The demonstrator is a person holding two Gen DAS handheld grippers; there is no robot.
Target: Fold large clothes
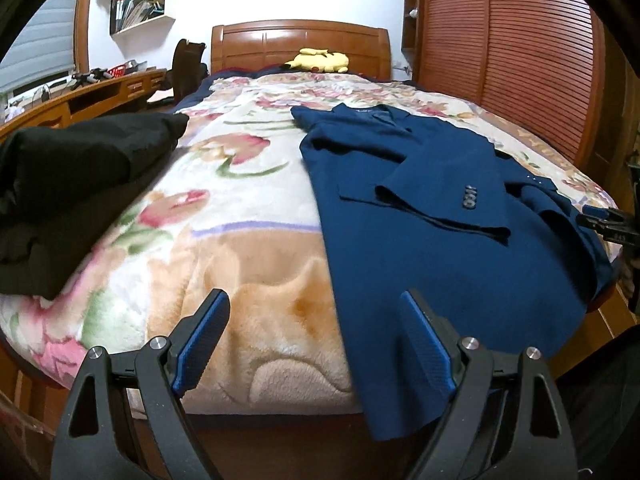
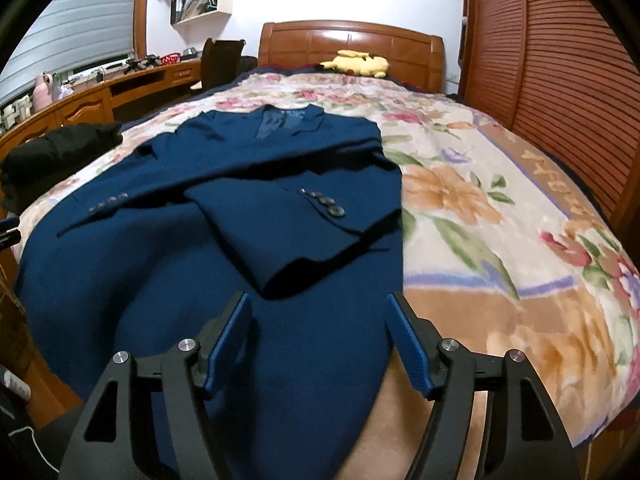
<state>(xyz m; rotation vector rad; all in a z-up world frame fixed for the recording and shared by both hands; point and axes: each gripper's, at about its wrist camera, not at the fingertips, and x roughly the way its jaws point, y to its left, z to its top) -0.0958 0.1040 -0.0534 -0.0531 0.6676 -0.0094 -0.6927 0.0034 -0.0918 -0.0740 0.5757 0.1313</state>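
The blue jacket (image 2: 200, 272) is spread on the flowered blanket (image 2: 500, 216), its hem draped over the near bed edge and both sleeves folded across its front. Both the left gripper (image 1: 316, 344) and the right gripper (image 2: 320, 344) are held spread, gripping nothing. A black garment (image 1: 68, 192) is piled further left; a yellow plush toy (image 2: 356, 64) is seen by the headboard (image 2: 352, 40).

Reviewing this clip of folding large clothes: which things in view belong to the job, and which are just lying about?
Belongs to the job:
blue jacket, sleeves folded across its front
left gripper, open
right gripper, open

Just lying about:
black garment, bundled at the bed's edge
yellow plush toy
floral blanket
wall shelf
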